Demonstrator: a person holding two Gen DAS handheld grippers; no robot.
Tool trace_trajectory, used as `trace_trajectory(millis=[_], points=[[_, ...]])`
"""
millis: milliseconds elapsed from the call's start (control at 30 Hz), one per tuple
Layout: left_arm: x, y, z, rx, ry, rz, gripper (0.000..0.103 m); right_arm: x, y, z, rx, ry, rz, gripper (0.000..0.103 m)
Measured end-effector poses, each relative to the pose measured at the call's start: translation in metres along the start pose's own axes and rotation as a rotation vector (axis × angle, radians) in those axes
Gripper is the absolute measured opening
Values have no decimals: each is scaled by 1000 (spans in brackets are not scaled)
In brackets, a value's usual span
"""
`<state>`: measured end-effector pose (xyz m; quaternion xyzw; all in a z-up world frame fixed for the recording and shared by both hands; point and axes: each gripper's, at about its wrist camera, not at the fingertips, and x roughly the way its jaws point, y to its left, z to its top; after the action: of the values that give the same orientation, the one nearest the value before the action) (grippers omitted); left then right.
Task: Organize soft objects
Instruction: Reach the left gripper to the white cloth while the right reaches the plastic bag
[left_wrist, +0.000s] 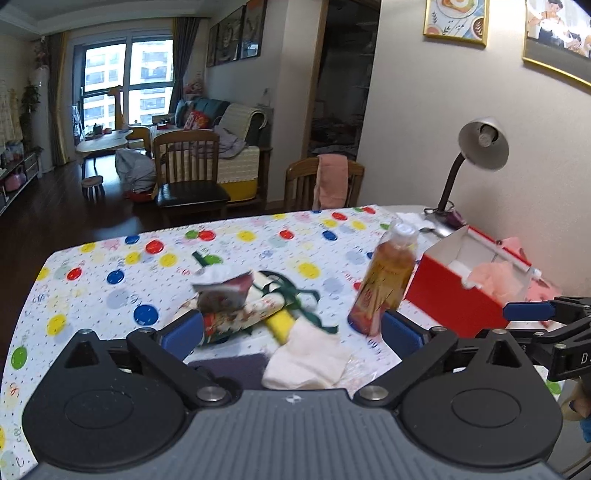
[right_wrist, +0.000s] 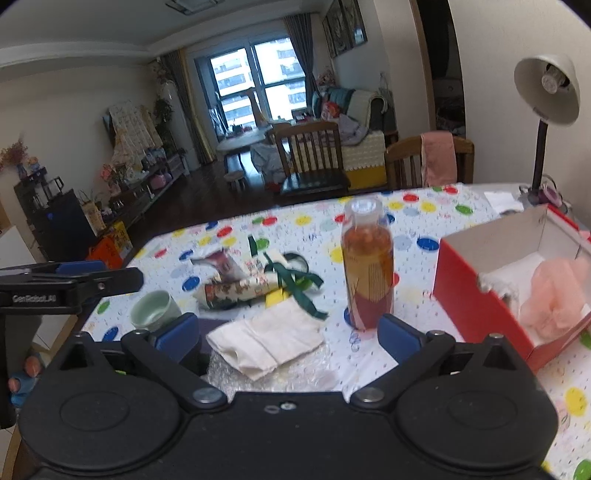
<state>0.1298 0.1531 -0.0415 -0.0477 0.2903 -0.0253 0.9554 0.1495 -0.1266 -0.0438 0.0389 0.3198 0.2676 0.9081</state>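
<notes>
On the dotted bench (right_wrist: 406, 295), a green cup (right_wrist: 153, 309) sits nearest the left edge. Left tongs (left_wrist: 291, 330) and right tongs (right_wrist: 288, 334) both gape, pinching nothing. A folded white cloth (right_wrist: 266, 341) lies mid-bench, the bottle (right_wrist: 367, 269) beside it, the red box (right_wrist: 476, 299) toward the right edge.

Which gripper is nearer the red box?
Right. The right gripper is open just left of the red box; the left gripper is open farther left, past the bottle.

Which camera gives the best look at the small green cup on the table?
The right wrist view. There the green cup sits whole and unblocked near the table's left edge, its open mouth visible. The left wrist view does not show it at all.
</notes>
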Motion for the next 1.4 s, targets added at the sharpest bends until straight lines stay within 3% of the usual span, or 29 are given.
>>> trace_trajectory(millis=[300,500,667,833,1133,1400], points=[[26,6,-11,-10,44,-14,103,34,11,-27,-13,92,-29,103],[72,-5,-8,27,153,-21,103,60,11,-43,-22,144,-54,102],[110,-20,-7,106,210,-46,103,79,6,-54,-18,194,-63,97],[148,-24,-4,118,281,-91,103,93,2,-63,-7,227,-69,92],[200,-24,-10,204,397,-64,102,105,-5,-72,17,281,-79,83],[218,-30,-18,240,414,-54,96,121,0,-69,5,283,-68,71]])
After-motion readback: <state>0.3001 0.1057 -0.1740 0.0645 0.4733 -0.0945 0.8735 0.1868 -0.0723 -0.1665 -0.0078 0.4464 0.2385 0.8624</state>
